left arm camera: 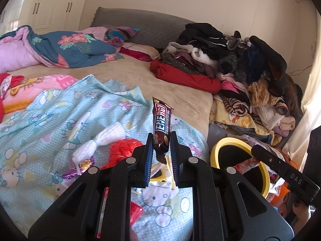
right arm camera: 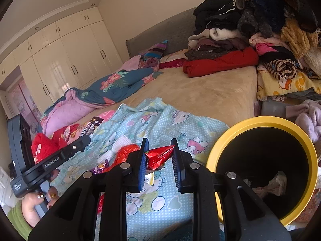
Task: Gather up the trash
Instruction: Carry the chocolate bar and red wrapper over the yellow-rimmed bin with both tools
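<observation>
An energy bar wrapper (left arm camera: 162, 127) is pinched upright in the left gripper (left arm camera: 162, 140); a crumpled red wrapper (right arm camera: 158, 156) is clamped by the right gripper (right arm camera: 158, 150), with the yellow-rimmed bin (right arm camera: 236, 126) just to its right, ready for dropping.

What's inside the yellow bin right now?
Crumpled pale paper lies low inside the bin. The right gripper covers the near part; the rest is too dark to tell.
</observation>
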The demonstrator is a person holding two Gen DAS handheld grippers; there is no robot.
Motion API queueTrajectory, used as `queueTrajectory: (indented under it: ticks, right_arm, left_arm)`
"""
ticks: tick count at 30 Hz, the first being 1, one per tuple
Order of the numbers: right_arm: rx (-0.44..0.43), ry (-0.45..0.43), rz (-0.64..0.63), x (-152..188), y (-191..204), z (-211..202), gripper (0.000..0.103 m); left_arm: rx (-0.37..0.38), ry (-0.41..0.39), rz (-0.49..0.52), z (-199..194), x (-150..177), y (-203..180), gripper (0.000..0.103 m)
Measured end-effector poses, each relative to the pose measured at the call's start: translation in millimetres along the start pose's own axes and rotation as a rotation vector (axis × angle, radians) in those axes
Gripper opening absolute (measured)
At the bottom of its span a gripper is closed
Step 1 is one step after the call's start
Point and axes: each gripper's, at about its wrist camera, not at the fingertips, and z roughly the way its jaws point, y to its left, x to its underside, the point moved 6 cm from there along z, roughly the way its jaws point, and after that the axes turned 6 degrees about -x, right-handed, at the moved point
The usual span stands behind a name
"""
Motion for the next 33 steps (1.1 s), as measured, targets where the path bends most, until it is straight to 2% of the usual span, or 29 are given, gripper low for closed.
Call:
queueTrajectory:
  ticks: [33]
  right_arm:
    - [0.105, -0.113, 0.149, -16.6, -85.0, -45.8, 0.022]
  left_arm:
    - [0.106, 0.038, 0.094, 2.0, 23.1, -74.9, 0.011]
